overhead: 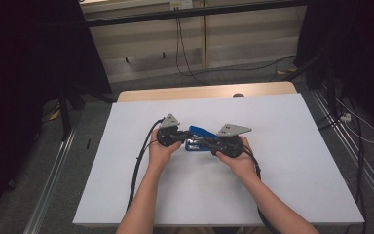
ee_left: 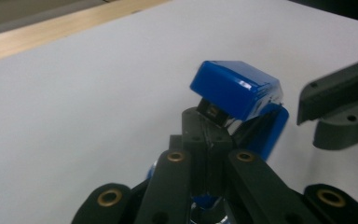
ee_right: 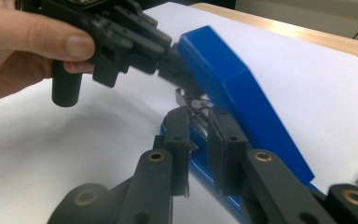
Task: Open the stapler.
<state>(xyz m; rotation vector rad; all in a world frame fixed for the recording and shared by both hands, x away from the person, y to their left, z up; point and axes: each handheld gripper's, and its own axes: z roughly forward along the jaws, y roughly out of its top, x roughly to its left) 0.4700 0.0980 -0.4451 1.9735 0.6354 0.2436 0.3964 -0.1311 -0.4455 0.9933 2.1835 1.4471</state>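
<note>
While the white table (overhead: pixel 282 185) carries nothing else, the blue stapler (overhead: pixel 198 138) sits near its middle, slightly toward the far edge, its lid tilted open. The left gripper (ee_left: pixel 205 135) is clamped tight on the stapler's rear part under the raised lid. The right gripper (ee_right: pixel 199 122) is pinched narrowly around the metal staple track on the base (contact looks firm, I judge). To do this well, hold the left steady and work the track gently, straight along the base.
</note>
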